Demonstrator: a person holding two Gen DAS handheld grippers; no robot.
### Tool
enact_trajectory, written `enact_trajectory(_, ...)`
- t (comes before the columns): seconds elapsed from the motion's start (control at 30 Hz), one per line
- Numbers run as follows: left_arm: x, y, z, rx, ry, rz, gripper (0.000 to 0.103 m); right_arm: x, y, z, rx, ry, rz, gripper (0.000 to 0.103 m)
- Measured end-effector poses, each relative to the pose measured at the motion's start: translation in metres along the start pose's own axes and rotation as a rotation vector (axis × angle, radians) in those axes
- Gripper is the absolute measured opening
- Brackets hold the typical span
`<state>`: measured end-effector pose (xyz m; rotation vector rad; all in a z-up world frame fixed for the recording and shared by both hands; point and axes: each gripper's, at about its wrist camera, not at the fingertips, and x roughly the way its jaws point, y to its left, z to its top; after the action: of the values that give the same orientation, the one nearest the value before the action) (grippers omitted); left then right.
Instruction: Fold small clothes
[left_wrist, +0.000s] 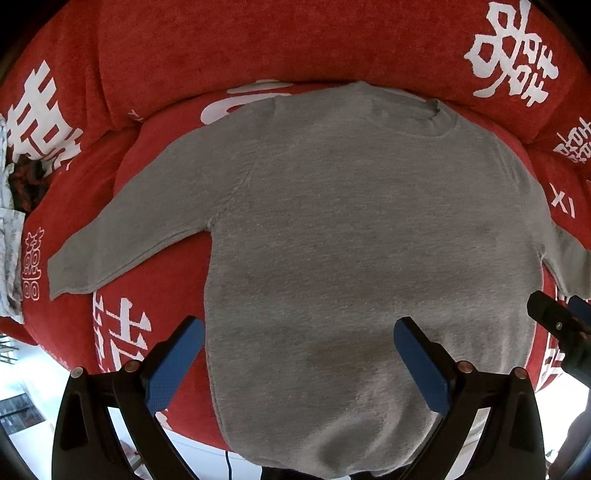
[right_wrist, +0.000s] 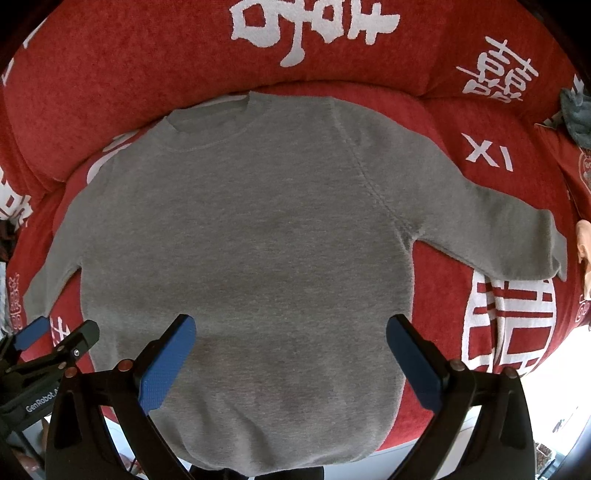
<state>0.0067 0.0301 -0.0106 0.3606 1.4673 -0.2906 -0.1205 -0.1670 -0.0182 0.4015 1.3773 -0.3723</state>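
A grey sweater (left_wrist: 354, 229) lies flat and unfolded on a red sofa (left_wrist: 221, 44) patterned with white characters. Its collar (left_wrist: 417, 114) sits at the seat's back edge, against the backrest, and its hem hangs over the front edge. Both sleeves are spread out to the sides: the left sleeve (left_wrist: 122, 243) slants toward the seat's left front, the right sleeve (right_wrist: 495, 236) toward its right side.

The left gripper (left_wrist: 299, 332) hovers over the lower part of the sweater near the front edge, its blue-padded fingers (left_wrist: 173, 365) spread wide with nothing between them but the cloth lying below. The right gripper (right_wrist: 291, 328) hangs likewise over the lower body of the sweater, fingers (right_wrist: 413, 365) wide apart and gripping nothing. Each gripper shows at the edge of the other's view, side by side.

A grey cloth (right_wrist: 576, 110) lies at the sofa's far right; patterned fabric (left_wrist: 9, 240) lies at its left edge
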Motion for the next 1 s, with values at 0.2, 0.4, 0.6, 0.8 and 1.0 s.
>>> enact_trajectory(0.2,0.0,0.002,-0.001,0.003,0.002,-0.001,0.103,0.0,0.004,0.001,-0.008,-0.013,0.0,0.103)
enact_trajectory(0.4,0.001,0.005,-0.002,-0.004,-0.001,0.007,0.103,0.0,0.007,0.001,-0.015,-0.021,-0.01,0.103)
enact_trajectory(0.6,0.002,0.008,-0.001,-0.008,0.002,0.006,0.103,0.001,0.01,0.001,-0.015,-0.016,-0.019,0.103)
enact_trajectory(0.8,0.003,0.008,-0.002,-0.006,0.007,-0.001,0.103,-0.001,0.011,0.003,-0.015,-0.015,-0.025,0.103)
enact_trajectory(1.0,0.002,0.01,-0.002,-0.011,-0.001,-0.005,0.103,-0.001,0.013,0.004,-0.01,-0.02,-0.022,0.103)
